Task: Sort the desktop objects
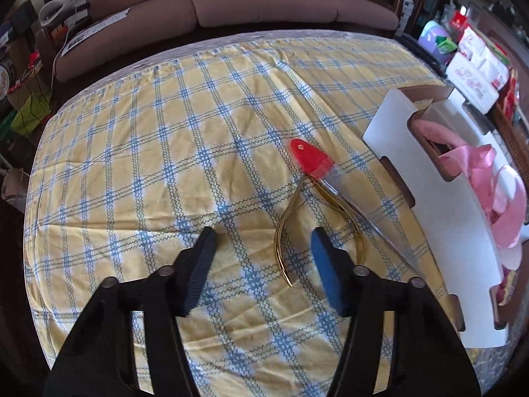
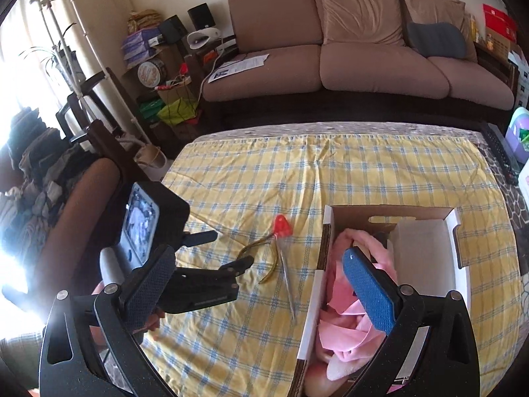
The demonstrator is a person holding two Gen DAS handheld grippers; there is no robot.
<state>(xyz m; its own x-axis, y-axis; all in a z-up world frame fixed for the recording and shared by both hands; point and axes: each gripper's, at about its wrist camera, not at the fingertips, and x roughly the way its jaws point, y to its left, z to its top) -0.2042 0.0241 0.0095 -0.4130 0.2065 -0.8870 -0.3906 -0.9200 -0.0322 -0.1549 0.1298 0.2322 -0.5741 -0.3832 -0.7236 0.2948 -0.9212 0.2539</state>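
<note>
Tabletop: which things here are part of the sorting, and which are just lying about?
Part of the job:
- gold nippers on the checked cloth
- clear red-capped sleeve beside them
- white cardboard box holding pink ribbon

Lying about:
- sofa with papers
- remote control at the table edge
- floor clutter

Left gripper (image 1: 263,243) angled steeply down, jaws part-closed and empty; right gripper (image 2: 251,284) jaws spread wide, empty
</note>
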